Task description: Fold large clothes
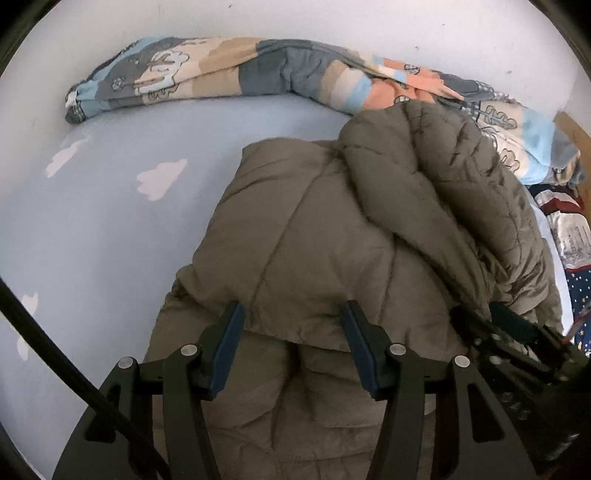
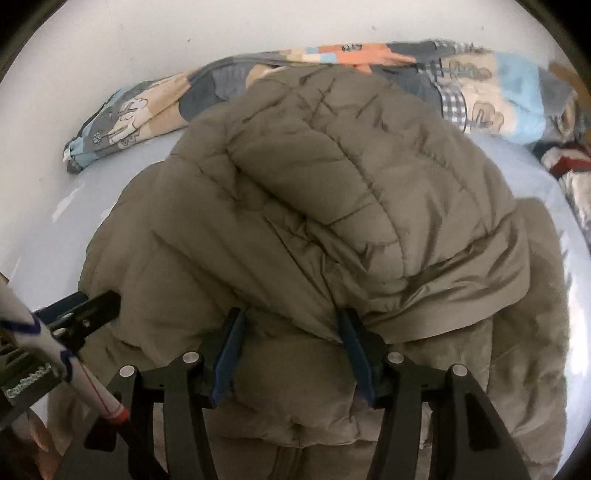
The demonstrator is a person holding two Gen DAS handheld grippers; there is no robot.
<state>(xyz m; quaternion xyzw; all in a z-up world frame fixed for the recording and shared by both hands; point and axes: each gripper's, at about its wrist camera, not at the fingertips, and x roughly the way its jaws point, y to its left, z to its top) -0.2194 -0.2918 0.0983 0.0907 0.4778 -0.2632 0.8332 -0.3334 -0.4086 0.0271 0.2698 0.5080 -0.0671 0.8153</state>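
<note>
Lying folded on the pale blue cloud-print sheet (image 1: pixel 92 229): olive quilted puffer jacket (image 1: pixel 295 236), just below a rolled patchwork quilt (image 1: pixel 221 74). Left gripper (image 1: pixel 293 314) fingers apart, straddling a folded edge, not pinching. Right gripper (image 2: pixel 291 317) likewise parted over the padded hem.

I look down on a bed under a pale blue sheet (image 1: pixel 110 229) printed with white clouds. Behind it stands a plain white wall (image 1: pixel 332 22). Along the wall lies a rolled patchwork quilt (image 1: pixel 229 70) in blue, grey, beige and orange. Soft daylight falls evenly
</note>
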